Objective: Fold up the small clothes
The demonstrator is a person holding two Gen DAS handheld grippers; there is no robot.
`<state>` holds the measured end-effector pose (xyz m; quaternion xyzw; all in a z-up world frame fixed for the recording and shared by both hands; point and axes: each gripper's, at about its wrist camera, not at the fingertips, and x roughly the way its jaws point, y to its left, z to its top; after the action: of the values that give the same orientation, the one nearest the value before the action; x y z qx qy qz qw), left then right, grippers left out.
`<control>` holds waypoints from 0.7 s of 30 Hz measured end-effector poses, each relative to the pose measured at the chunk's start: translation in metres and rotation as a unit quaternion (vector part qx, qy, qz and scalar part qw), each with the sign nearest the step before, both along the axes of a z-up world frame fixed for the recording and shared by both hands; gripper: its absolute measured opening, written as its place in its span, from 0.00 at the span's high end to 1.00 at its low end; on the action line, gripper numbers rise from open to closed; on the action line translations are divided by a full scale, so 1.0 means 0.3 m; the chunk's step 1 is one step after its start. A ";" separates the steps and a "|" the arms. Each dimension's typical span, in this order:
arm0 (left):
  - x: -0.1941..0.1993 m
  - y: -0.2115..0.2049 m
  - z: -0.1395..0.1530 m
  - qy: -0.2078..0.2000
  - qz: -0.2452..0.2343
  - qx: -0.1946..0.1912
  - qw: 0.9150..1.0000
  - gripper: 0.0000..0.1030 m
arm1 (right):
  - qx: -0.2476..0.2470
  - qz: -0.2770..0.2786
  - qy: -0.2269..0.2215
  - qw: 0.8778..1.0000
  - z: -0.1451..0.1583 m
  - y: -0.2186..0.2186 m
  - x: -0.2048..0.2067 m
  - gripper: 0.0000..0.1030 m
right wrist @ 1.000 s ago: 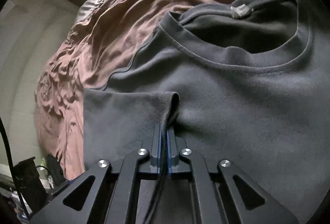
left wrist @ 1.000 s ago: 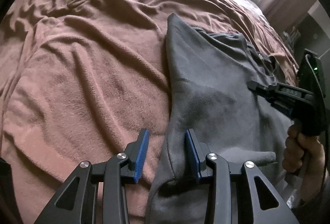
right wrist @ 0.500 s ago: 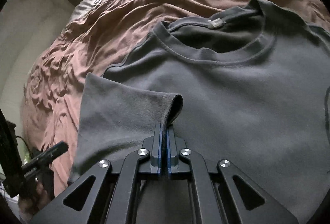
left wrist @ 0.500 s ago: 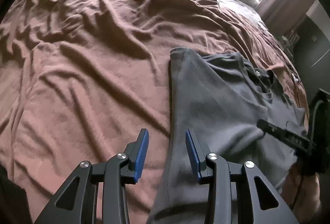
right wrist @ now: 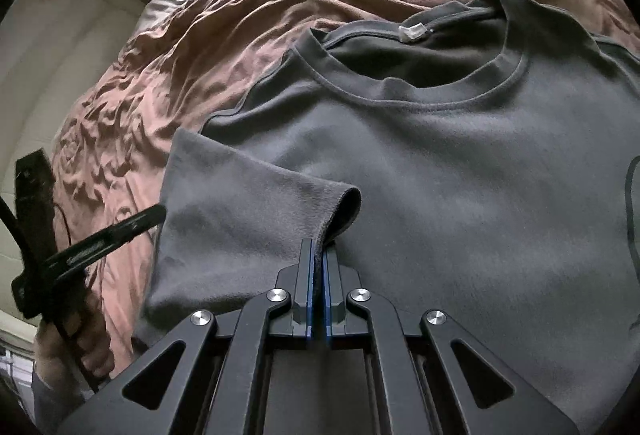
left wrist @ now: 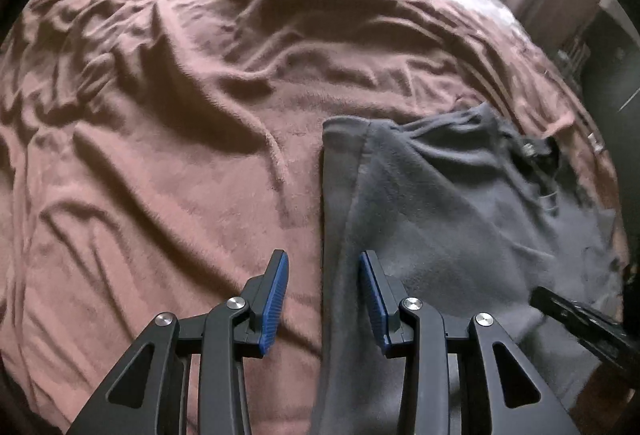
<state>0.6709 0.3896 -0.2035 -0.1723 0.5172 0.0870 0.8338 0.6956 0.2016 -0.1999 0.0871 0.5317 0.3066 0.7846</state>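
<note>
Two tools are over one grey shirt (right wrist: 460, 163) that lies flat on the bed (left wrist: 168, 139), chest side up, collar toward the far end of the bed. The right tool (right wrist: 317, 267) is clenched on the sleeve (right wrist: 248, 203): its blue pads pinch the cuff's edge, and the sleeve is already turned in across the chest, so the fold line runs lengthwise, collar to hem. The left tool (left wrist: 323, 299) hangs released, jaws apart with nothing between the pads, pointing down over the shirt's left side edge; that edge runs straight away from it, passing up between its fingers as the left wrist camera sees it, cloth to its right and bare bed to its left.

What the coming move turns on, I'd judge, is that long edge lying in line with the left tool rather than across it. The left hand is the nearer one to that side, so it would have to drop and close on the edge just below it, while the right tool lays the sleeve down.
</note>
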 end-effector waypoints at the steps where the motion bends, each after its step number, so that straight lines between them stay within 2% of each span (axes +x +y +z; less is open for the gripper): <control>1: 0.012 -0.005 -0.012 0.004 -0.005 0.002 1.000 0.62 | 0.001 0.004 0.003 1.000 -0.004 0.003 0.000 1.00; 5: 0.047 -0.022 -0.029 0.001 -0.019 0.032 0.999 0.62 | 0.000 0.014 0.006 1.000 -0.019 0.009 0.010 1.00; 10: 0.089 0.001 -0.015 -0.011 -0.006 0.034 0.999 0.62 | 0.010 0.017 0.009 1.000 -0.038 0.004 0.022 1.00; 13: 0.113 -0.014 0.006 -0.032 -0.025 0.036 0.999 0.62 | 0.015 0.025 -0.001 1.000 -0.039 0.012 0.027 1.00; 21: 0.178 -0.053 -0.002 -0.037 -0.059 0.059 0.996 0.62 | 0.025 0.032 -0.003 0.999 -0.059 0.046 0.059 1.00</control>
<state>0.7244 0.3738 -0.2042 -0.0955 0.4892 0.0616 0.8647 0.7133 0.2155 -0.2175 0.0882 0.5240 0.3451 0.7736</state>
